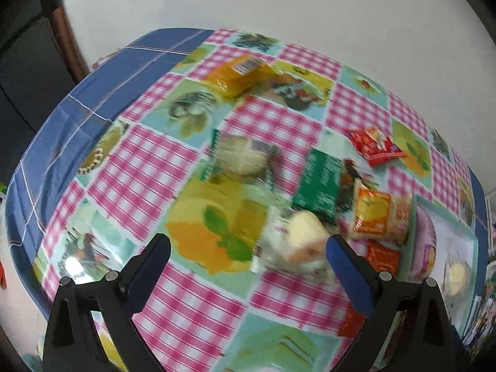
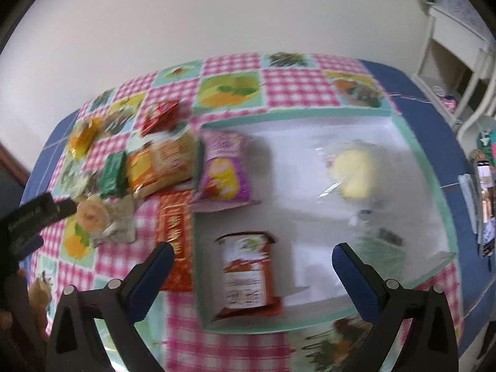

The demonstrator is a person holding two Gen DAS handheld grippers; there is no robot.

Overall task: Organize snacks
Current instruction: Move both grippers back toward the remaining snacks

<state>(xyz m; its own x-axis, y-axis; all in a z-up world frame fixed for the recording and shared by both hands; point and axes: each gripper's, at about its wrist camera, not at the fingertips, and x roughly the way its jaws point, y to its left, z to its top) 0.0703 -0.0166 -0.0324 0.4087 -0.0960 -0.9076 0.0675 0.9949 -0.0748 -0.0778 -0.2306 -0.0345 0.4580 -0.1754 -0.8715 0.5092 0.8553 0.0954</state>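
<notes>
Snack packs lie on a patterned tablecloth. My left gripper [image 1: 248, 245] is open and empty above the cloth; a clear pack with a yellow cake [image 1: 297, 245] lies just inside its right finger. Beyond are a green pack [image 1: 319, 179], a clear noodle pack [image 1: 241, 158], an orange-yellow pack [image 1: 381, 217], a red pack [image 1: 375, 144] and a yellow pack [image 1: 238, 74]. My right gripper [image 2: 252, 249] is open and empty above a white box [image 2: 415, 142] holding a red-white pack [image 2: 248, 276], a purple chip bag [image 2: 223, 167] and a yellow cake pack [image 2: 353, 170].
A red-gold packet [image 2: 175, 232] lies beside the box's left wall. The left gripper's arm [image 2: 34, 217] shows at the left of the right wrist view. A white wall stands behind the table. White furniture [image 2: 458, 49] stands at the right.
</notes>
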